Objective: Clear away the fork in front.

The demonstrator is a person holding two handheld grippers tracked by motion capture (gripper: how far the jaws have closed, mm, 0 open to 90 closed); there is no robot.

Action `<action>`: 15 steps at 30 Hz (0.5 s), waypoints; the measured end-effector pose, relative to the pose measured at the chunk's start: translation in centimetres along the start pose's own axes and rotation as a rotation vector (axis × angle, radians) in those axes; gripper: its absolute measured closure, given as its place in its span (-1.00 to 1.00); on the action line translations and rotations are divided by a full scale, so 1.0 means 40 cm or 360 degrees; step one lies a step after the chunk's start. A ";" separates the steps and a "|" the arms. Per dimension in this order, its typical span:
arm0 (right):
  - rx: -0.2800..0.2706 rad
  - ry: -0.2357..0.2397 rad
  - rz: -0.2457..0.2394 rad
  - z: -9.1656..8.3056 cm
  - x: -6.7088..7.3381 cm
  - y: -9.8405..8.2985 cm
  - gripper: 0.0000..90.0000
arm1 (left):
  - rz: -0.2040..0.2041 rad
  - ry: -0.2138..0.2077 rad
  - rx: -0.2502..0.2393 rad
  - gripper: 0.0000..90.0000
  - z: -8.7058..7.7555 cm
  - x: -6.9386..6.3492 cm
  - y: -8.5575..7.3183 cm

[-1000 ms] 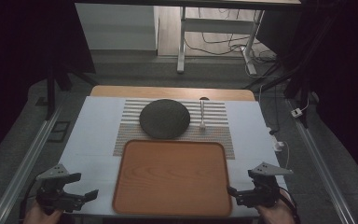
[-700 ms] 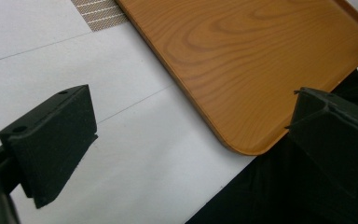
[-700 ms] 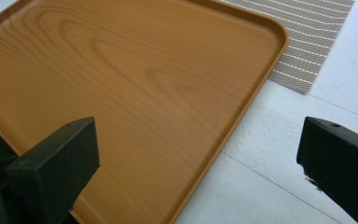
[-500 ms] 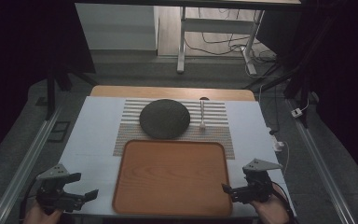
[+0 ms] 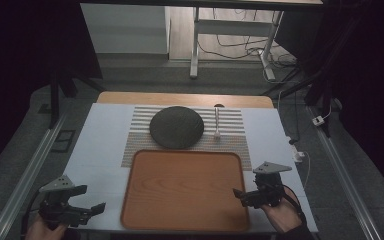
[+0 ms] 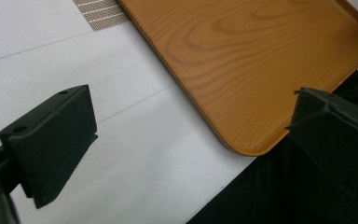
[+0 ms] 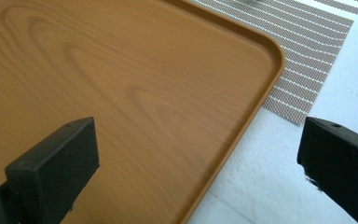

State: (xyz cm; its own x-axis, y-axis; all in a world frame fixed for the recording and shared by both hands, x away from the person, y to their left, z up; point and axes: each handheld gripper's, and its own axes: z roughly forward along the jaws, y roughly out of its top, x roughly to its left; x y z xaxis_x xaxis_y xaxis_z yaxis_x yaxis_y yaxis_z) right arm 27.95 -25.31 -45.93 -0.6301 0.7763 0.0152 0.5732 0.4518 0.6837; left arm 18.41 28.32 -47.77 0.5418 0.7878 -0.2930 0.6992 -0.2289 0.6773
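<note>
White table cover (image 5: pixel 100 150): the largest surface, spread beneath everything else, with a strip of bare wooden table edge (image 5: pixel 185 98) showing at its far side.

Rectangular orange-brown wooden tray with rounded corners and a low raised rim (image 5: pixel 185 156): lies flat on the near half of the cover, nothing resting on its grained floor. It serves as the landmark for all positions below.

Brown-and-white striped woven place mat (image 5: pixel 230 137): lies directly beyond the tray, its near edge tucked against or just under the tray's far rim.

Round dark grey plate (image 5: pixel 176 127): rests on the mat, just beyond the middle of the tray's far rim and apart from it.

Slim pale spoon-like utensil (image 5: pixel 217 122): lies on the mat beyond the tray's far right corner, to the right of the plate and not touching it; its exact kind is too small to tell.

Right gripper (image 5: pixel 241 194): held at the tray's right rim near the near right corner; its black jaws stand wide apart, one over the tray floor and one over the cover, gripping nothing.

Left gripper (image 5: pixel 96 210): held over the cover, off the tray's near left corner and clear of it; jaws likewise wide apart and gripping nothing.
</note>
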 end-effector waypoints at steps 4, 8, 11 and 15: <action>0.0008 -0.0013 -0.0019 0.012 -0.001 0.010 -1.00 | -0.0001 0.0000 0.0000 -0.99 0.000 0.000 0.000; 0.0029 -0.0034 -0.0050 0.035 -0.002 0.030 -1.00 | -0.0004 -0.0001 0.0001 -0.99 0.000 0.001 0.000; 0.0039 -0.0075 -0.0094 0.051 0.000 0.041 -1.00 | -0.0005 0.0000 0.0001 -0.98 0.000 0.001 0.000; 0.0086 -0.0094 -0.0153 0.071 0.009 0.045 -1.00 | -0.0005 -0.0001 0.0002 -0.98 0.001 0.001 0.000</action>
State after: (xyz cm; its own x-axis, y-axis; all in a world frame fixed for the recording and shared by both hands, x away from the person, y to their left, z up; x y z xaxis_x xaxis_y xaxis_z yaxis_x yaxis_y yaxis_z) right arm 30.26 -22.98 -46.76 -0.6527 0.7520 -0.0925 0.5399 0.5473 0.6395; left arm 18.46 28.34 -47.78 0.5396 0.7883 -0.2956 0.7018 -0.2271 0.6752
